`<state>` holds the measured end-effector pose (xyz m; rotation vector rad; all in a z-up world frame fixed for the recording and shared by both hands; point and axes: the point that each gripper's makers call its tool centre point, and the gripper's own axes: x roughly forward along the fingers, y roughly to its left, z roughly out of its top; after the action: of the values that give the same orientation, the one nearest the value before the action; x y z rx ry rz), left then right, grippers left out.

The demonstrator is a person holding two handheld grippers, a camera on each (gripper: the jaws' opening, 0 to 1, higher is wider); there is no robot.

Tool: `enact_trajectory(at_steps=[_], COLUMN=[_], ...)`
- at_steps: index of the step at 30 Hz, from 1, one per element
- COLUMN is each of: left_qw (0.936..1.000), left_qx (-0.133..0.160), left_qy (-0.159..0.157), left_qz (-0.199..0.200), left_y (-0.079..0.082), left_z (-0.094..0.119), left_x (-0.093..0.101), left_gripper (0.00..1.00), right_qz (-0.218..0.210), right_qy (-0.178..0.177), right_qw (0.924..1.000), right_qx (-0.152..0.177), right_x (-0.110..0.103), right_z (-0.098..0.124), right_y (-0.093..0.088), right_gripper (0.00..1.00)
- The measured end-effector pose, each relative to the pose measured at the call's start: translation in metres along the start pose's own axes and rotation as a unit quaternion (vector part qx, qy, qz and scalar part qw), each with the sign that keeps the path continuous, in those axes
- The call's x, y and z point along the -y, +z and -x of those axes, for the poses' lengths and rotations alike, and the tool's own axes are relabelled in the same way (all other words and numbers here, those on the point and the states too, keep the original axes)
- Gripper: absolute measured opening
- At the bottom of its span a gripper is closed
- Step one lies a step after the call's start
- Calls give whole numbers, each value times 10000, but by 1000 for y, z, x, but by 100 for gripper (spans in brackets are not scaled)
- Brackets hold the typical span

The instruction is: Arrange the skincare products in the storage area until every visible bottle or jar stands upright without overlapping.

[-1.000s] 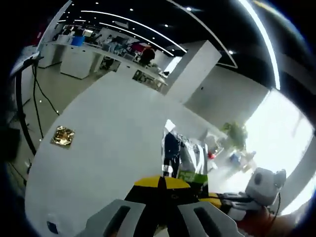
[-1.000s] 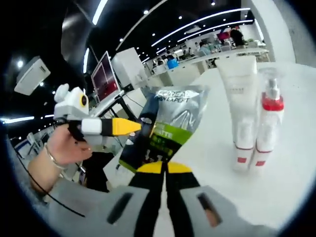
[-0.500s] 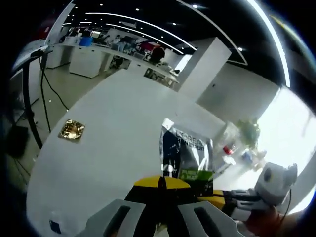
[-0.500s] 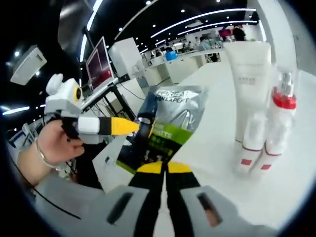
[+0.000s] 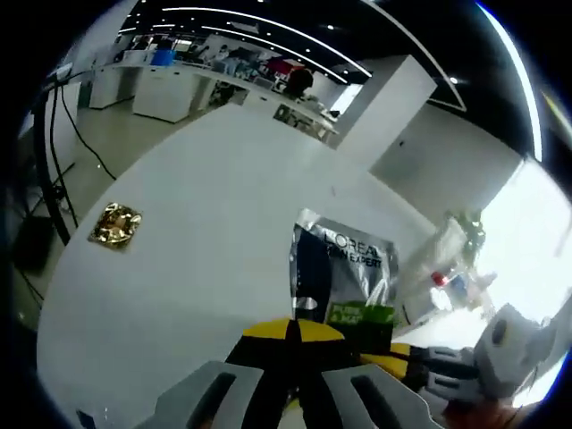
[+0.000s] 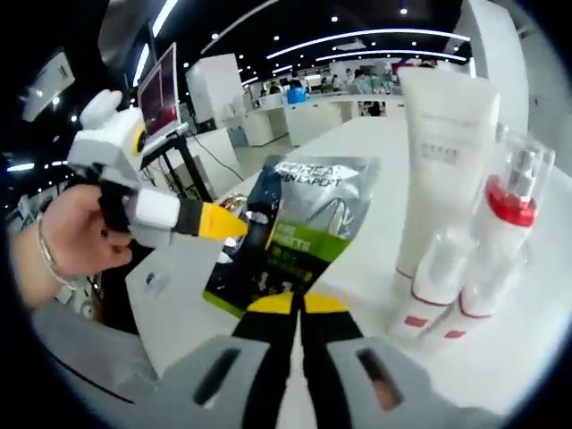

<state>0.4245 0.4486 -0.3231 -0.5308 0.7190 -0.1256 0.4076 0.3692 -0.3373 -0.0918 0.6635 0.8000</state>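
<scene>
Pouch [image 6: 295,234]: silver, black and green sachet, held off the table [image 6: 500,357] between both grippers; printed face toward the right gripper view. In the left gripper view the pouch [image 5: 344,281] stands upright above the yellow jaw tips, over the table [image 5: 197,232].
Right gripper [image 6: 290,304]: jaws closed on the lower edge of the pouch; yellow tips pressed together.
Left gripper [image 5: 293,331]: jaws closed, yellow tips together on the lower edge of the pouch. In the right gripper view the left gripper [image 6: 239,223] enters from the left, its yellow tip touching the pouch's left edge.
Hand [image 6: 67,237]: grips the left gripper's handle; bracelet on the wrist.
Tube [image 6: 442,152]: tall white tube, upright on its cap, on the table to the right of the pouch.
Spray bottle [image 6: 496,241]: clear body, red collar, upright, just beside the tube on its right.
Small bottle [image 6: 429,286]: white with a red band, upright, in front of the tube, touching or nearly touching the spray bottle; contact cannot be told.
Gold packet [image 5: 112,225]: lies flat near the table's left edge in the left gripper view, well apart from the pouch.
Table edges: rounded white top; floor and white counters beyond.
</scene>
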Motion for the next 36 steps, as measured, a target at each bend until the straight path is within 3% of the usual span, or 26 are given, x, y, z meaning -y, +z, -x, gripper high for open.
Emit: enact_trajectory(at_steps=[12,20,23,29,32,34,36], left_qw=[9995,9985,9973,9966,9973,9970,9968], left_qx=[-253,-537,-677,-641,-612,-647,-649], left_qy=[53,53,61,-46,-20,-53,-73], left_qz=[-200,33,262,518,411,419,462], left_y=[-7,-23,-30,-34,-33,-35,-37], left_z=[-28,-42,-43,-45,-46,-46,-47], left_x=[-5,-14,-19,-17,-17,-16,-15], left_gripper=[1,1,1,1,1,1,1], right_qz=[380,772,761,967,1354,1634,1760], right_qy=[-489,-629,-679,-936,-1145,-1089,-752], right_qw=[9978,9942,9941,9906,9841,9805,9815], right_qx=[-228,-417,-356,-243,-45,-18,-87], right_x=[19,24,27,36,38,32,16], right_z=[-13,-13,-9,-2,7,11,8], right_y=[-11,-23,-23,-18,-8,-7,-14], right_gripper=[5,10,11,10,9,9,9])
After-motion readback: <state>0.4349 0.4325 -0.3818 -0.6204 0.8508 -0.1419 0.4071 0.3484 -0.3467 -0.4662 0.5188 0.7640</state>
